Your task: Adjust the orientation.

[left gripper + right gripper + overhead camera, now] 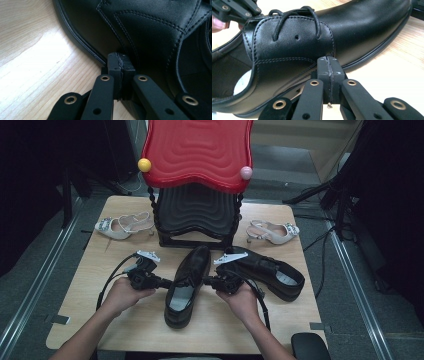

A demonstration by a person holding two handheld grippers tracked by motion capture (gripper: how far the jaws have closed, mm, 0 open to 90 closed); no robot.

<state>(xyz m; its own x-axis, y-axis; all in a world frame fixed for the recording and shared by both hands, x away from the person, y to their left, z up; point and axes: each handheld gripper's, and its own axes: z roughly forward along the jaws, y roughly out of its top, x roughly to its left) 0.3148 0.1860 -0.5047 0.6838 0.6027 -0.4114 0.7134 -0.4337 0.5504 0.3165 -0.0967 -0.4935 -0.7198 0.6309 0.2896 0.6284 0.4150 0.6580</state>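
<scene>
A black leather lace-up shoe (187, 282) lies in the middle of the wooden table (100, 270), toe pointing away from me. My left gripper (172, 283) comes at it from the left, and my right gripper (206, 281) from the right. In the left gripper view the left gripper (119, 58) is shut, pads together, tips against the shoe's side (150, 25) just above the sole. In the right gripper view the right gripper (328, 62) is also shut and empty, touching the shoe (299, 45) below the laces (294, 17). Beyond the shoe there is the left gripper (237, 8).
A second black shoe (267, 272) lies right of my right hand. Behind stands a shoe rack with a red top shelf (197, 150) and a black lower shelf (195, 210). White heeled sandals lie at its left (120, 226) and right (274, 232).
</scene>
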